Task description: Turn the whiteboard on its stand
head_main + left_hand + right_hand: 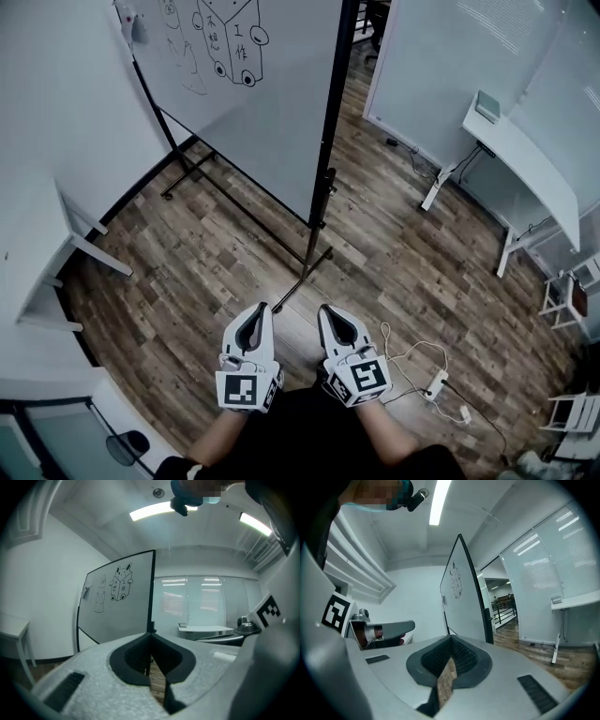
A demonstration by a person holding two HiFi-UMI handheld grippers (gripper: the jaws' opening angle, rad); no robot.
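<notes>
We hold the white left gripper (260,311) and white right gripper (328,314) side by side, each with jaws together on nothing; beyond them, on the brown wood-plank floor (216,258), the large white whiteboard (272,112) stands upright in its black metal stand (316,234), well apart from both

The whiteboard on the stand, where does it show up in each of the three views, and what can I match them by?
Head view: whiteboard at the top, left of centre, seen from above.
Left gripper view: left of centre, drawn face showing.
Right gripper view: centre, seen nearly edge-on.
Shared landmark: the marker drawing high on the board, visible in all three.
</notes>
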